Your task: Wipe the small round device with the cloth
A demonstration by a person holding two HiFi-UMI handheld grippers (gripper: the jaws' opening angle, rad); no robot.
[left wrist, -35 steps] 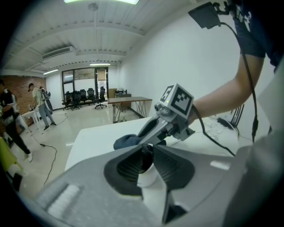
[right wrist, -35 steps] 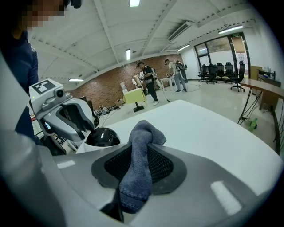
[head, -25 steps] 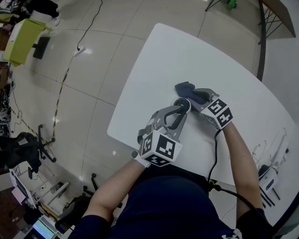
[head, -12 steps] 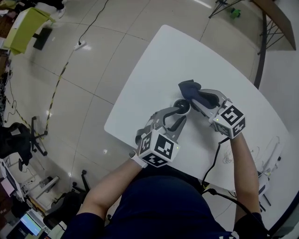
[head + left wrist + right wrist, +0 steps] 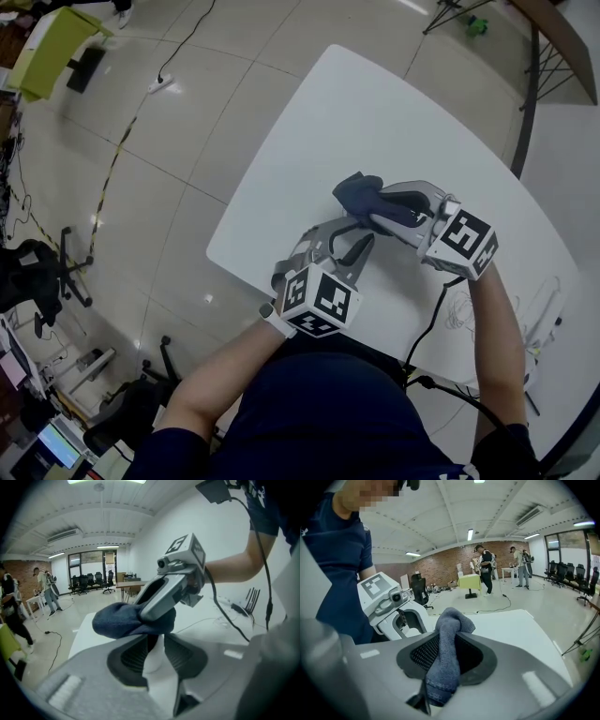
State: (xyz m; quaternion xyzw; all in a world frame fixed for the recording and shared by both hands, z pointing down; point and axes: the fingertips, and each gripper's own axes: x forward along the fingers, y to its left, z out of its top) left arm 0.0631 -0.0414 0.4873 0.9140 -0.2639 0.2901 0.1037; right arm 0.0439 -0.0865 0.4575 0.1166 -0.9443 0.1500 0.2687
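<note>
My right gripper (image 5: 375, 208) is shut on a dark blue cloth (image 5: 352, 190), held above the white table (image 5: 394, 103). In the right gripper view the cloth (image 5: 447, 630) stands up between the pads and hangs down behind them. My left gripper (image 5: 364, 232) rests low at the table's near side, pointing under the cloth. Its jaws have just been opening; the left gripper view shows mostly white table in their gap (image 5: 154, 644). The cloth (image 5: 122, 620) and the right gripper's finger (image 5: 161, 597) hang just above that gap. The small round device is hidden under them.
A black cable (image 5: 433, 309) runs from the right gripper back to the person. Thin wires and dark tools (image 5: 544, 309) lie at the table's right end. The table's left edge (image 5: 220, 248) is close beside the left gripper. People and chairs stand far off.
The right gripper has risen off the table with the cloth and shifted left, so the cloth now covers the round device in the head view. The left gripper stayed in place.
</note>
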